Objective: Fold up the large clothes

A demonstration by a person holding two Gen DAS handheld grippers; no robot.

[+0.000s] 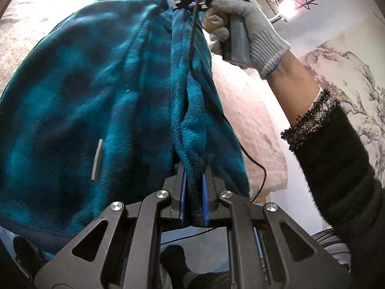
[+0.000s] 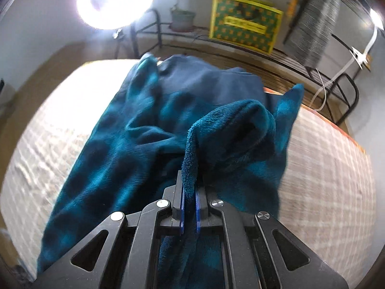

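Draping over the bed (image 2: pixel 324 168), teal fleece garment (image 2: pixel 134 144) hides yellow box (image 2: pixel 245 27).

One fleece garment (image 1: pixel 101 101) — two tools, one gloved hand (image 1: pixel 243 24).

R claw (image 2: pixel 190 185) clamped on teal fleece (image 2: pixel 134 149), pale bed (image 2: pixel 332 168) below

glare: lamp (image 2: pixel 115 0) blown out | blur: right view | edges: fisheye-bent
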